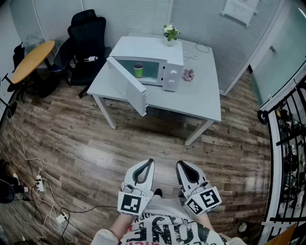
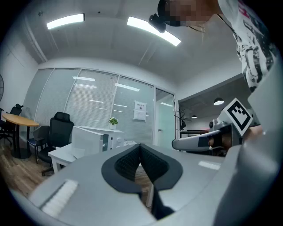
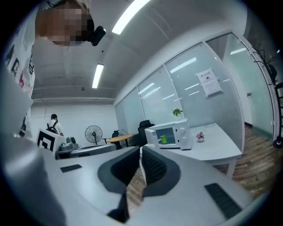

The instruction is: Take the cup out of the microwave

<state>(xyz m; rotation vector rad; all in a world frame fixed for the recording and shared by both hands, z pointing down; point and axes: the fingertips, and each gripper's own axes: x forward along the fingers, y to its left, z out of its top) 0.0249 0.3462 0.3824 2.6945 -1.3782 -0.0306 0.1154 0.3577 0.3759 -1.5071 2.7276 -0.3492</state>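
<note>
Cup [image 1: 138, 71] stands in the microwave [image 1: 153, 50], far from left gripper [image 1: 150, 161] and right gripper [image 1: 181, 164]; jaws closed, empty.

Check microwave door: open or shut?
Open. The microwave door is swung wide, and the green cup shows inside.

A rectangular white table [image 1: 201, 91] stands on the brown wood-plank floor [image 1: 86, 148] in front of frosted glass walls. On its top lie a small pink flower ornament [image 1: 188, 74] and, nearer the far edge, a coiled white cable [image 1: 201, 49]. A small green potted plant with white blossoms [image 1: 170, 32] shows toward the table's back. Left of the table sits a black high-backed office chair [image 1: 88, 43], and beyond it a round wooden-topped table [image 1: 33, 60]. A white paper notice [image 1: 237, 10] hangs on the glass. A white power strip [image 1: 39, 183] with trailing cords lies on the floor at left. A black metal rack [image 1: 289, 139] stands along the right.
</note>
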